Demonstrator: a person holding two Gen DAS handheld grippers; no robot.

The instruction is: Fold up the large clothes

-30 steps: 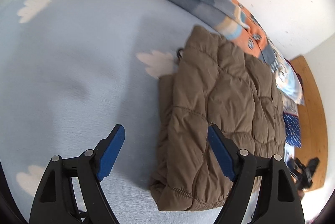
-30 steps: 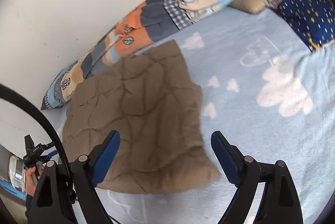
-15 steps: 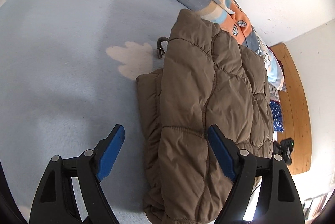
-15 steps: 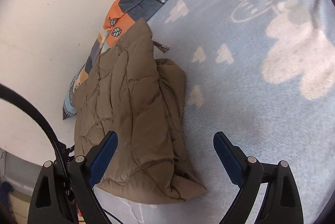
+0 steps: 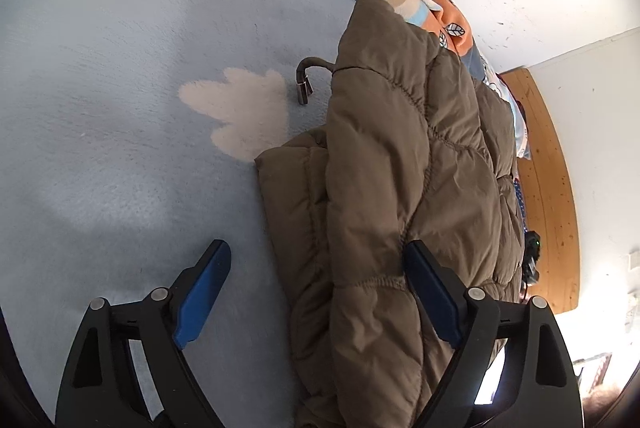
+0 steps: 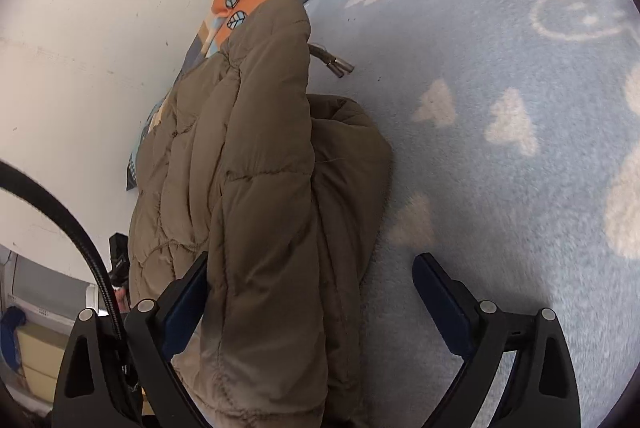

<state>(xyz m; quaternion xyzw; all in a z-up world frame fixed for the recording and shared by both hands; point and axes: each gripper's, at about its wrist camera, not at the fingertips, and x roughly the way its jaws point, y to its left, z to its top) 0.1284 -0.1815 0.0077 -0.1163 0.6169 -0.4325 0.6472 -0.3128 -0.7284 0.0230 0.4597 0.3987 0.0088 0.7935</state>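
Jacket [image 5: 400, 188]: folded, layers stacked loosely.
Left gripper [image 5: 316, 292]: spread wide, nothing held.
Right gripper [image 6: 312, 304]: spread wide, nothing held.
Risk: one layer pinched, fold undone.

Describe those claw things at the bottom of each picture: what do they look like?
Each is a two-finger tool. The left gripper and right gripper both have matte black, curved plastic arms with triangular cut-outs and round silver rivets at the joints. Flat blue pads line the inner faces of the fingers. A black cable arcs past the right one. No hands or sleeves show clearly.
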